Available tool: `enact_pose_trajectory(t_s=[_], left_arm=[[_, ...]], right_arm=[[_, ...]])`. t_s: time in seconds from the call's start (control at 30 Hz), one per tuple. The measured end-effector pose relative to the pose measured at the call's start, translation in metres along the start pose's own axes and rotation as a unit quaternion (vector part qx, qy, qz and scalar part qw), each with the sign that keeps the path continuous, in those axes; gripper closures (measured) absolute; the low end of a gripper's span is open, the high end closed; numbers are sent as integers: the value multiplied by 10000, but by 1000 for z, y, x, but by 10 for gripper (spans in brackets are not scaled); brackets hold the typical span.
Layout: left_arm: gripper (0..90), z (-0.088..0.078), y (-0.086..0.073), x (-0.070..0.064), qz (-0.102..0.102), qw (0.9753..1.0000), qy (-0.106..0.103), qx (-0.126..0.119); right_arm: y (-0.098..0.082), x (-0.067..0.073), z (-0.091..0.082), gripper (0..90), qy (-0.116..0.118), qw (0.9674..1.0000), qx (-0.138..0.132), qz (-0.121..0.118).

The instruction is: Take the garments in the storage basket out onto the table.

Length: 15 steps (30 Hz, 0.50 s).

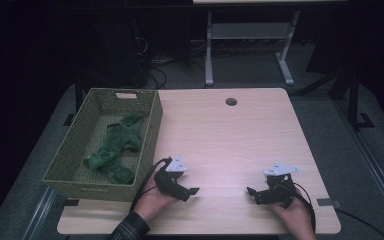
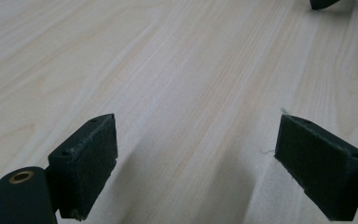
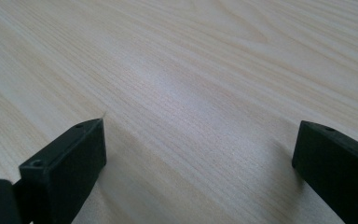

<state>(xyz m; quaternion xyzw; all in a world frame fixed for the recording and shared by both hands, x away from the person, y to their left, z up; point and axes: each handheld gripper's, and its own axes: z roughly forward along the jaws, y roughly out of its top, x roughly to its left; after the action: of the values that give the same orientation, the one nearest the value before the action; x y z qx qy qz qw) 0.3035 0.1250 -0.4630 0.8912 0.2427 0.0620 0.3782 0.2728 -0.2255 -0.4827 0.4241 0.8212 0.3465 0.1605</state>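
Observation:
My left gripper [image 1: 194,191] rests low over the front of the light wooden table [image 1: 230,140], held in a hand with a plaid sleeve, and points right. My right gripper [image 1: 251,191] sits opposite it and points left, with a gap of bare wood between the two. In the left gripper view the left gripper [image 2: 196,137] is open, with only wood grain between its fingers [image 2: 91,158]. In the right gripper view the right gripper [image 3: 198,140] is likewise open and holds nothing. A green cloth [image 1: 117,147] lies crumpled in a woven green basket [image 1: 92,187] on the table's left.
The basket overhangs the table's left edge, just left of my left hand. A round cable hole [image 1: 231,101] sits near the far edge. Behind the table are a grey desk frame [image 1: 209,55] and cables on the dark floor. A tip of the other gripper [image 2: 324,3] shows in the left gripper view.

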Motion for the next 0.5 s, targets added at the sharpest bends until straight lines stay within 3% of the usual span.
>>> enact_pose_trajectory(t_s=[0.2, 0.5], left_arm=[[126, -6, 7, -1, 105, 9999, 75, -76], [126, -15, 14, -2, 74, 9997, 55, -212]], right_arm=[[0, 0, 0, 25, 2, 10000, 7, 13], [0, 0, 0, 25, 6, 10000, 5, 15]])
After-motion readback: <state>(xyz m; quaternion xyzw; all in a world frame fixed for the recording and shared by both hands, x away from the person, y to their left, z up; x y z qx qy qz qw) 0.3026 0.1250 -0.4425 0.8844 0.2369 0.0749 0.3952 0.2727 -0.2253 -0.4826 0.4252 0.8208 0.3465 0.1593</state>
